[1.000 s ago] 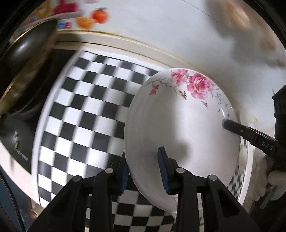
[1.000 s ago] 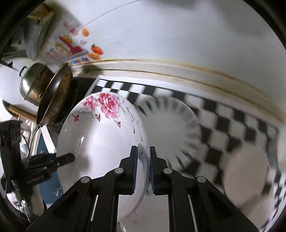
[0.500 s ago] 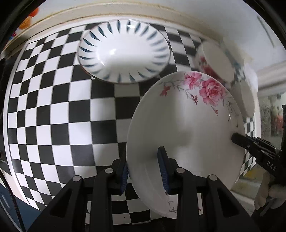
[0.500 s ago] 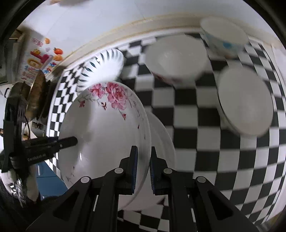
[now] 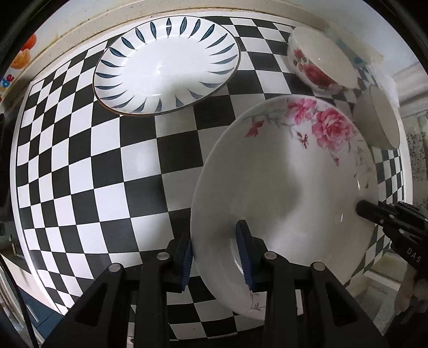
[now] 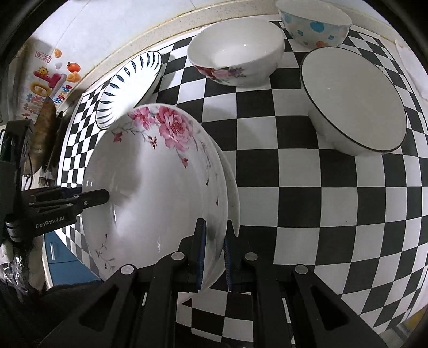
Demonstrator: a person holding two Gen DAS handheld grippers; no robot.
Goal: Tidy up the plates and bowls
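Both grippers hold a white plate with pink roses (image 5: 289, 171), also in the right wrist view (image 6: 155, 192). My left gripper (image 5: 216, 257) is shut on its near rim; my right gripper (image 6: 213, 251) is shut on the opposite rim. A second white plate (image 6: 232, 192) sits nested under the rose plate. The plate is tilted above the checkered cloth (image 5: 112, 166). A blue-leaf plate (image 5: 165, 64) lies at the back left. A rose bowl (image 6: 235, 53), a black-rimmed bowl (image 6: 353, 99) and a blue-dotted bowl (image 6: 315, 24) stand at the back right.
The white wall and a beige counter edge (image 5: 80, 24) run behind the cloth. A pan (image 6: 44, 131) and fruit stickers (image 6: 53, 80) are at the far left. A blue cabinet front (image 6: 61, 251) lies below the counter.
Both grippers have swung the held plate from facing the wall down over the checkered cloth, closer to the cloth; the bowls and blue-leaf plate have come into view.
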